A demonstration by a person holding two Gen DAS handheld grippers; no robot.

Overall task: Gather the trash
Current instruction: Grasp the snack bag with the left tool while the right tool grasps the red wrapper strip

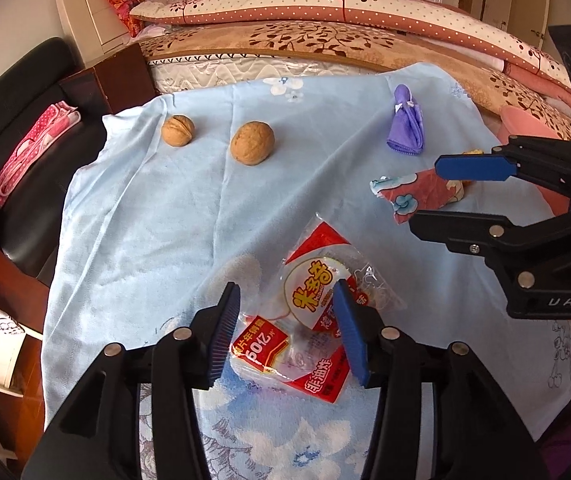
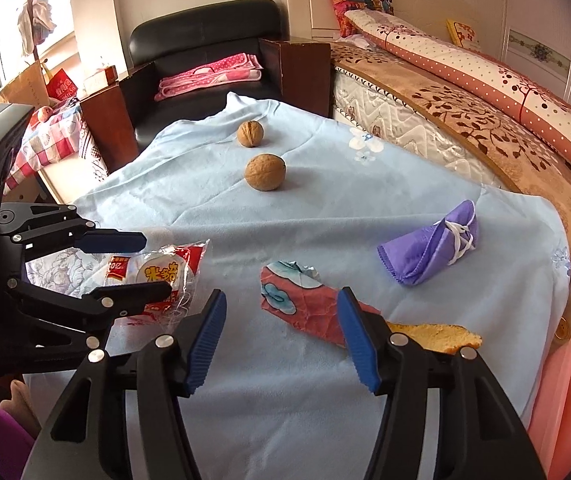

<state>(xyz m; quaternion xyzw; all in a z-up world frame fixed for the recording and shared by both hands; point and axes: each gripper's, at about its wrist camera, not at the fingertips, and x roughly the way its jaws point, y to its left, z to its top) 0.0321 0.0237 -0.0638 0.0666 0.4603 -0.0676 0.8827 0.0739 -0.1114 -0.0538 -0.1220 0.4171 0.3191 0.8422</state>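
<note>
A red and clear snack wrapper [image 1: 317, 312] lies on the light blue cloth [image 1: 157, 216]. My left gripper [image 1: 285, 328] is open with its fingers on either side of the wrapper, right above it. A red candy wrapper with blue clouds [image 2: 305, 304] lies further right. My right gripper [image 2: 281, 336] is open just above and in front of it, and shows open in the left wrist view [image 1: 441, 192]. An orange peel piece [image 2: 433, 334] lies beside the right finger. The left gripper shows in the right wrist view [image 2: 153, 264], straddling the snack wrapper [image 2: 161, 276].
Two walnuts [image 1: 177, 131] [image 1: 252, 143] lie at the far side of the cloth. A folded purple cloth [image 1: 405, 120] tied with white string lies at the right. A bed [image 1: 325, 44] runs behind; a black chair [image 2: 205, 52] holds a pink towel.
</note>
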